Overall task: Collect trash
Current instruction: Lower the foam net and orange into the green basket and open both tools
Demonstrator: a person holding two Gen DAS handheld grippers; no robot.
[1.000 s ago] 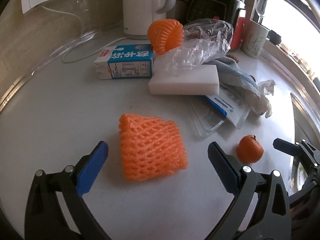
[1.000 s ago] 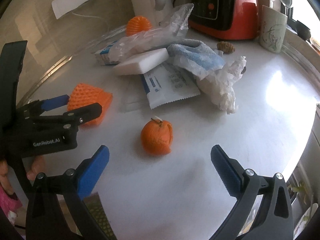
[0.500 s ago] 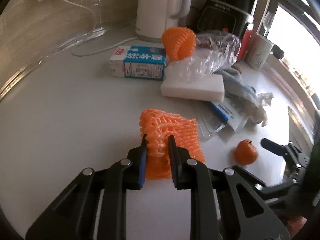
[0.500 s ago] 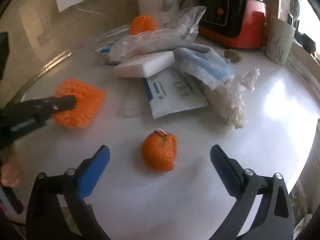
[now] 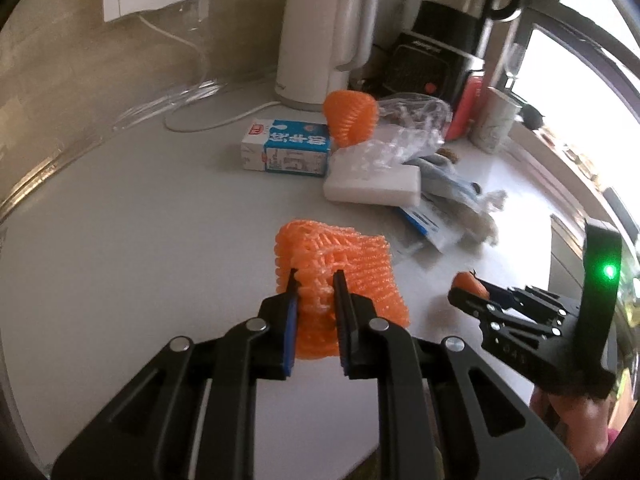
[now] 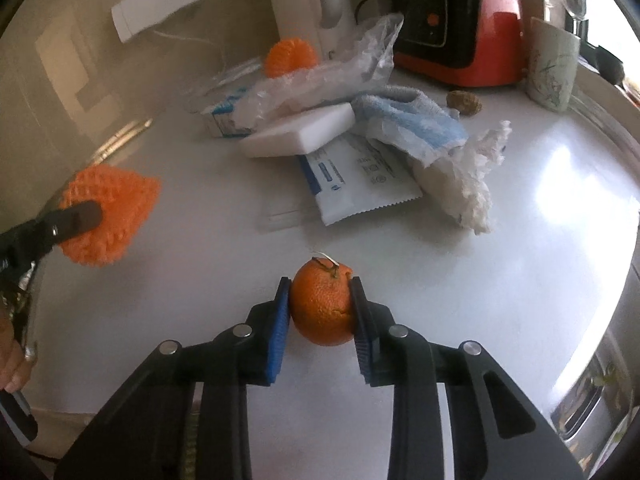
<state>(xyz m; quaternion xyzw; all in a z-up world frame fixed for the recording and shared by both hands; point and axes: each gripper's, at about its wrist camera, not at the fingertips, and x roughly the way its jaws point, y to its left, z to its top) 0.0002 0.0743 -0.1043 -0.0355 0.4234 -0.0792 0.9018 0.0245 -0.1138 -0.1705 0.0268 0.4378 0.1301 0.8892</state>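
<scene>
Orange foam net [image 5: 340, 280] low in centre frame, clenched in left gripper [image 5: 316, 280]; orange peel [image 6: 322, 308] low centre on white counter [image 6: 520, 260], pinched by just-closing right gripper [image 6: 320, 304]; best lifted gently, squarely, without crushing.

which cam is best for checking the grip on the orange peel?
Right wrist: the orange peel sits centred between the right gripper's blue pads, which have just been closing and now press on both sides. Left wrist shows only a sliver behind that gripper's fingertip.
</scene>
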